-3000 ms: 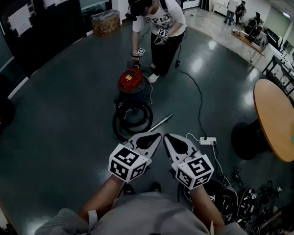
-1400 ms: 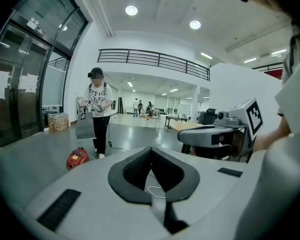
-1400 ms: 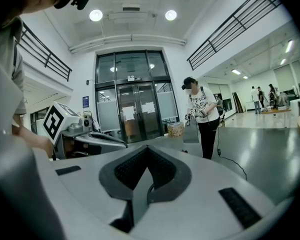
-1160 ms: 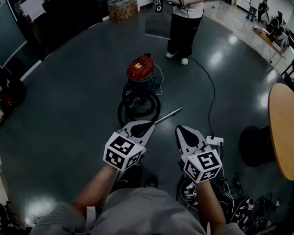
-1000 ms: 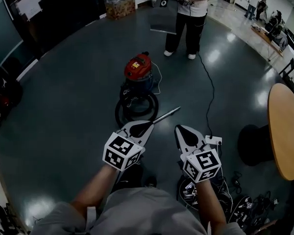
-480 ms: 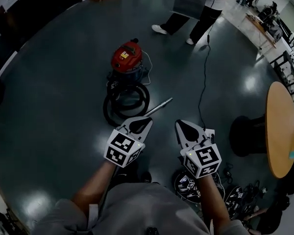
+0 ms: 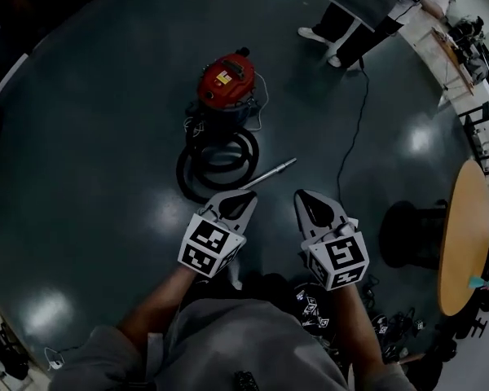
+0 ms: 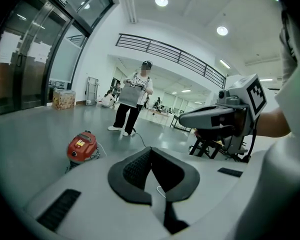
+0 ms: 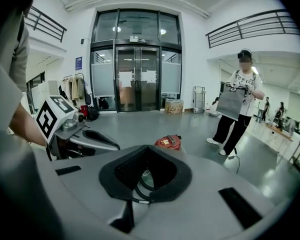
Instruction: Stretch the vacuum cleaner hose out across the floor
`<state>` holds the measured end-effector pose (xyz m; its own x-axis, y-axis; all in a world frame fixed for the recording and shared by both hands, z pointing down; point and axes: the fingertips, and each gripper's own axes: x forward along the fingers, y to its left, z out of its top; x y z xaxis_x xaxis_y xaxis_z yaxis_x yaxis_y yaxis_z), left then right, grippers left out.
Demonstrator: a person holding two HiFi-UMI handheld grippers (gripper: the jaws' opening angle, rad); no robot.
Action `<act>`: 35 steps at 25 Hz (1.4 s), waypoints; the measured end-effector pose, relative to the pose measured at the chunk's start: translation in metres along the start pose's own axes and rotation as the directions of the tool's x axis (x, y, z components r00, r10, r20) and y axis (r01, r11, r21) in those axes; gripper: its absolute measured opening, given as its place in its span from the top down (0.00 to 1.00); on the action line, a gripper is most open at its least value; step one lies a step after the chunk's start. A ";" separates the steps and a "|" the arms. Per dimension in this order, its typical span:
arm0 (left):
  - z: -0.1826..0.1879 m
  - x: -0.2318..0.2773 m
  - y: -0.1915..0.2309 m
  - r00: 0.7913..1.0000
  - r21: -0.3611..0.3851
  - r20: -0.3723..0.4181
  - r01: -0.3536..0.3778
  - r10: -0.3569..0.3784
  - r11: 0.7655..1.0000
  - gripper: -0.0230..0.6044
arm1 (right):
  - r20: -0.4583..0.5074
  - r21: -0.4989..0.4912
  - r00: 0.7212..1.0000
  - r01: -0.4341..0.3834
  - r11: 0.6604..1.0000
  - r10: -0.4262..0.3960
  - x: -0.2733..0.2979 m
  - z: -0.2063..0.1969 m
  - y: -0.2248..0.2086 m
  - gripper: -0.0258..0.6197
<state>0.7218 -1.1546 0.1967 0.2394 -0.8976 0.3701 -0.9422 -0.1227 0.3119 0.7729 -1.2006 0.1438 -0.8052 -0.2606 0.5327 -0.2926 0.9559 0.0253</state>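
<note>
Both grippers are only approaching; nothing is grasped yet. The left gripper [image 7: 231, 205] has its jaws together and empty, held above the floor [image 7: 98, 153] just short of the vacuum hose [image 7: 185, 172]. The hose lies coiled in black loops against the red canister vacuum [image 7: 226, 80], and its metal wand [image 7: 270, 171] points out rightward. The right gripper [image 7: 316, 208] is also closed on nothing. Next, I judge, one gripper must open, drop to the wand end and draw it away from the canister.
</note>
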 end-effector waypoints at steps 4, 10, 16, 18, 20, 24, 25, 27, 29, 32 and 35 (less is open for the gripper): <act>-0.001 0.001 0.013 0.999 -0.031 0.016 -0.032 0.032 0.999 0.95 | -0.018 -0.077 0.998 -0.061 0.995 0.060 0.024 0.003 0.004 0.95; 0.012 0.018 0.003 0.988 -0.029 0.037 -0.147 0.148 0.989 0.95 | 0.003 -0.224 0.980 -0.192 0.955 0.198 0.029 0.013 -0.005 0.95; 0.035 0.048 -0.013 0.964 -0.042 0.067 -0.256 0.258 0.966 0.95 | 0.002 -0.289 0.938 -0.331 0.898 0.346 0.034 0.019 -0.034 0.95; 0.039 0.055 -0.018 0.953 -0.055 0.077 -0.288 0.292 0.956 0.95 | 0.003 -0.303 0.927 -0.355 0.884 0.374 0.033 0.018 -0.044 0.95; 0.041 0.060 -0.018 0.941 -0.066 0.082 -0.323 0.327 0.944 0.95 | 0.001 -0.314 0.917 -0.379 0.871 0.400 0.033 0.018 -0.051 0.95; 0.044 0.060 -0.015 0.925 -0.041 0.065 -0.372 0.374 0.927 0.95 | -0.011 -0.324 0.893 -0.429 0.843 0.450 0.035 0.014 -0.056 0.95; 0.045 0.058 -0.012 0.920 -0.037 0.064 -0.384 0.386 0.923 0.95 | -0.017 -0.326 0.889 -0.437 0.838 0.457 0.036 0.012 -0.057 0.95; 0.046 0.053 -0.006 0.912 -0.031 0.062 -0.404 0.405 0.914 0.95 | -0.030 -0.338 0.886 -0.445 0.829 0.463 0.041 0.007 -0.057 0.95; 0.037 0.052 0.000 0.913 -0.025 0.041 -0.405 0.406 0.914 0.95 | -0.046 -0.358 0.886 -0.446 0.820 0.462 0.048 0.002 -0.057 0.95; 0.010 0.056 0.011 0.920 -0.019 -0.016 -0.392 0.392 0.920 0.95 | -0.077 -0.379 0.890 -0.442 0.813 0.449 0.062 -0.011 -0.059 0.95; -0.012 0.064 0.028 0.925 -0.009 -0.050 -0.377 0.376 0.926 0.95 | -0.106 -0.376 0.897 -0.435 0.818 0.429 0.082 -0.029 -0.065 0.95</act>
<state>0.7139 -1.2100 0.2396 -0.1209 -0.8558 0.5030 -0.9607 0.2284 0.1578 0.7409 -1.2799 0.2100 -0.7931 0.1902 0.5786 0.3052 0.9462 0.1074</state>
